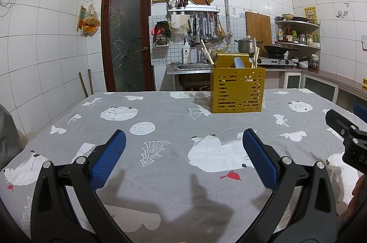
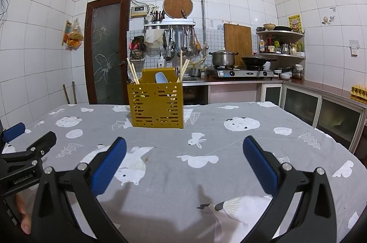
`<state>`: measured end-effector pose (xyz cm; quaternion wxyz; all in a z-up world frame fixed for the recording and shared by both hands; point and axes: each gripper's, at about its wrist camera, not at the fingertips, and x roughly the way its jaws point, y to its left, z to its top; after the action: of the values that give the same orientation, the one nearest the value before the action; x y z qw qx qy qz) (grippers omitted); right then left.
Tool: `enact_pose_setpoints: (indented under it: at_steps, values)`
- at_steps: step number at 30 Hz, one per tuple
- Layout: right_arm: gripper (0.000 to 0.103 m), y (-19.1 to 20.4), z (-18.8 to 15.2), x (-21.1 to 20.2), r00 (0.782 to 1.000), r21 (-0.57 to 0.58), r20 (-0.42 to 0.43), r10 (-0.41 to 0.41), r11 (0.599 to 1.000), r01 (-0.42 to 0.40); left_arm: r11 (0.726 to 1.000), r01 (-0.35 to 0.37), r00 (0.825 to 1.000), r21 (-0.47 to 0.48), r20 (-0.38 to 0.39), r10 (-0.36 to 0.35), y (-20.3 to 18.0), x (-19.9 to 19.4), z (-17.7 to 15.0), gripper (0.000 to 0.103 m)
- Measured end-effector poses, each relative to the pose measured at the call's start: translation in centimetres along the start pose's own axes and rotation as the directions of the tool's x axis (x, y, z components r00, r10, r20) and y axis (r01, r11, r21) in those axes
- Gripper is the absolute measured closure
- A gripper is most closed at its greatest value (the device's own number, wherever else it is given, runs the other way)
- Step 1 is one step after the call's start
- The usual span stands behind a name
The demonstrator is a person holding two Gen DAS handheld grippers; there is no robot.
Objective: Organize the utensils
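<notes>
Left wrist view: left gripper [image 1: 183, 151] and right gripper [image 2: 184, 157] both spread, empty. Chopsticks [image 2: 133, 71], centre frame in yellow caddy [image 2: 156, 110], look light, stiff, slippery; pinch mid-shaft.

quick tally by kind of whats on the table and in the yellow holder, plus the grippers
yellow utensil holder: 1
wooden chopsticks in it: about 5; exact count hard to tell
blue spoon-like utensil in it: 1
open grippers: 2, left gripper, right gripper
total: about 9
</notes>
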<state>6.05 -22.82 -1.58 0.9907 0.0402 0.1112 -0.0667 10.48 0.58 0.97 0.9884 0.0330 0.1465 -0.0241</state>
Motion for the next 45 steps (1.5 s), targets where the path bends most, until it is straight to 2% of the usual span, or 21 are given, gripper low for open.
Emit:
enact_pose_setpoints:
  at_steps: [45]
  values:
    - [0.004, 0.02, -0.11, -0.11, 1.000, -0.001, 0.001, 0.000, 1.000, 0.000, 1.000, -0.008, 1.000, 0.001, -0.005, 0.008, 0.04, 0.04, 0.42, 0.005]
